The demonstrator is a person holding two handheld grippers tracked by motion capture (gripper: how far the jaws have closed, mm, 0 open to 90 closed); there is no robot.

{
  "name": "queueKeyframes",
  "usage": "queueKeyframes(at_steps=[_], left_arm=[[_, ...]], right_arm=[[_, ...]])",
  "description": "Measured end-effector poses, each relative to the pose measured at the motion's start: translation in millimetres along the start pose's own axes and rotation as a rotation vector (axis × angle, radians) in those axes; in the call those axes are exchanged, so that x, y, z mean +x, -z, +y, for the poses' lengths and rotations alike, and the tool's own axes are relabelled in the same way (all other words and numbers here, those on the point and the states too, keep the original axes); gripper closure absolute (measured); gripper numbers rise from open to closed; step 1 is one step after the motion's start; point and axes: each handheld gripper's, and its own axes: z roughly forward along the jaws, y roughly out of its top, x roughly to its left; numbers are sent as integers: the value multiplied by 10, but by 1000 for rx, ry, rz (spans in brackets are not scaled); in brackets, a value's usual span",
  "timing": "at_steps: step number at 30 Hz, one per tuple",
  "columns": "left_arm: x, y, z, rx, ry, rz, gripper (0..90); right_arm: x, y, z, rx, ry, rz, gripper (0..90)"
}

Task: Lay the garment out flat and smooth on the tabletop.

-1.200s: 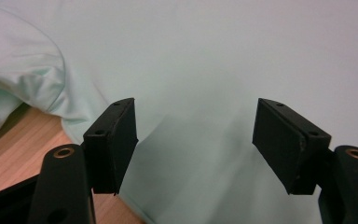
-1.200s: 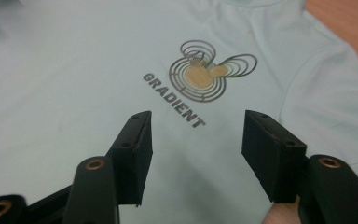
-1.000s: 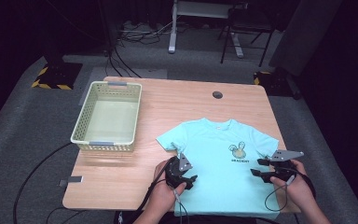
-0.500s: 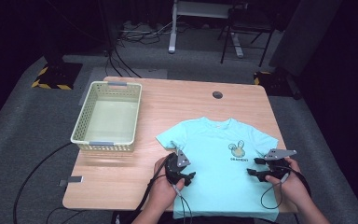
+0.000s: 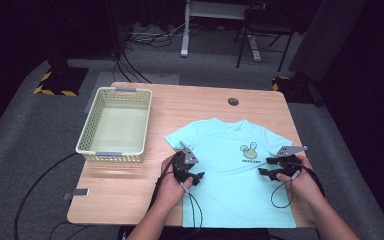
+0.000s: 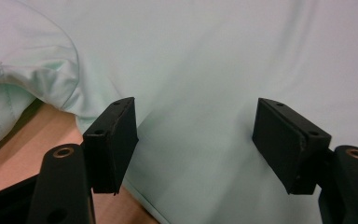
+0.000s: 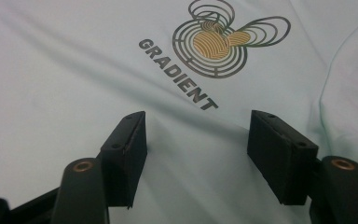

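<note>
A light-blue T-shirt [image 5: 235,170] is being kept flat on the table [image 5: 190,107], right of the basket [image 5: 116,125], its hem cut off at the near table edge. The left tool [image 5: 196,178] is being held released over its left edge, the right tool [image 5: 264,166] released beside the logo [image 7: 216,44]; contact with fabric cannot be told.

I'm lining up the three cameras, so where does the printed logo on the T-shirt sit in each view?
High view: the logo is right of centre on the T-shirt, just left of the right gripper.
Left gripper view: plain shirt cloth between open jaws; no logo.
Right gripper view: the logo is at top centre, above the open jaws.
Shared landmark: the pale turquoise shirt.
</note>
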Motion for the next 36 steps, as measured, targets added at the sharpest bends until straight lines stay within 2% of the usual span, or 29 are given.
queueKeyframes(at_steps=[5,17,23,25,28,31,32,36], left_arm=[[127,-42,41,0,-1,-1,309],[518,-166,168,2,26,25,308],[697,-230,233,2,27,31,306],[698,-235,236,0,29,34,306],[641,-213,219,-3,18,52,310],[560,-152,198,13,30,22,387],[535,-135,191,14,14,20,387],[414,-78,148,9,-6,10,366]], right_arm=[[-62,-68,50,-25,-15,-2,380],[-336,-341,400,1,-19,-10,372],[-486,-495,581,2,-26,-19,368],[-497,-511,599,3,-28,-20,359],[-433,-477,562,10,-29,-32,345],[-321,-384,472,17,-13,-41,344],[-283,-355,438,13,-11,-46,344],[-189,-263,338,14,2,-48,344]])
